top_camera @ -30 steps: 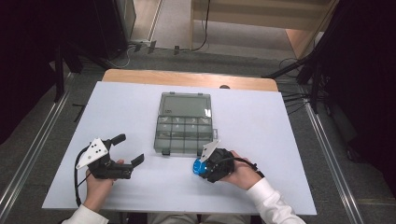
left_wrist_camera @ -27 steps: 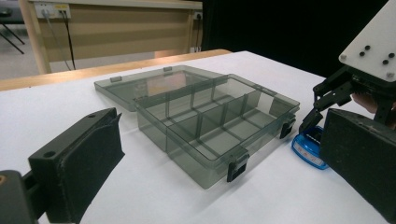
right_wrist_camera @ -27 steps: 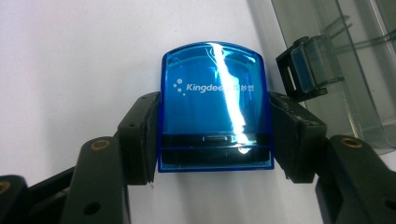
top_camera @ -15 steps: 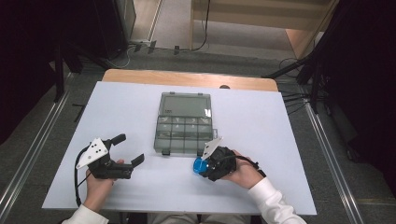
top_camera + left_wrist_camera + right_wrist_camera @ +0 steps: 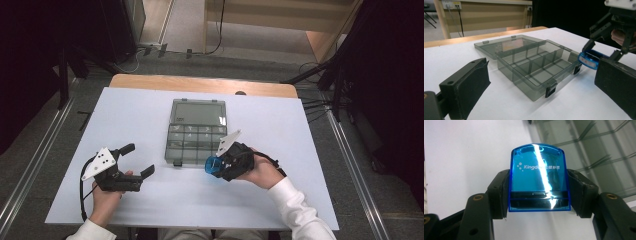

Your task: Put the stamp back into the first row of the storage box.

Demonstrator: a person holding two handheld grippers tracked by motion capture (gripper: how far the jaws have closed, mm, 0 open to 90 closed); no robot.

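My right gripper [image 5: 216, 166] has its jaws pressed against both sides of a small blue see-through case [image 5: 539, 178], white lettering on its face, and holds it clear of the white table [image 5: 300, 130], just off the near right corner of the grey compartment box [image 5: 192, 142]. From my left gripper's camera that blue case [image 5: 589, 58] hangs beside the box's front latch [image 5: 550, 88]. My left gripper [image 5: 139, 160] sits well to the near left of the box, its jaws spread wide with nothing between them, the pads aimed toward the box. The box itself lies open near the table's middle, dividers bare, its lid [image 5: 197, 111] folded flat on the far side.
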